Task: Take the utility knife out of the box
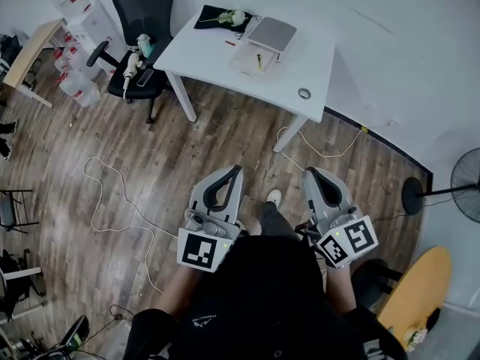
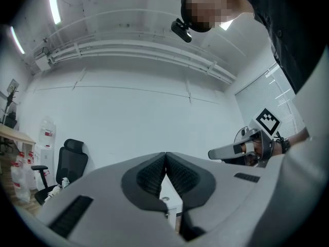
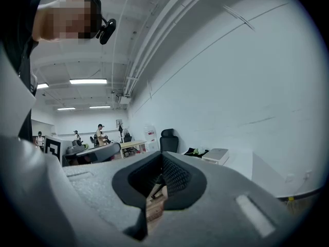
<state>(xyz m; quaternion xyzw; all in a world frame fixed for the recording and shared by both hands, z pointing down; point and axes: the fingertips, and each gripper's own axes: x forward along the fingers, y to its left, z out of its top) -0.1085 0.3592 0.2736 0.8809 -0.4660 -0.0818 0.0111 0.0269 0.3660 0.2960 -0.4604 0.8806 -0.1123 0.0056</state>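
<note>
The left gripper [image 1: 235,170] is clenched on nothing, well apart from the white table [image 1: 214,60]. The utility knife [image 1: 259,61], apparently the yellow piece, lies in the clear box [image 1: 246,58] near the table's middle. The right gripper [image 1: 310,172] is likewise clenched and empty. Walk up squarely, then open 1 gripper above the box.

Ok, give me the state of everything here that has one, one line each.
left claw: shut, empty.
right claw: shut, empty.
clear box: on the white table, untouched; lid too small to tell.
utility knife: apparently the yellow item inside the box.
office chair: seat loaded with items.
</note>
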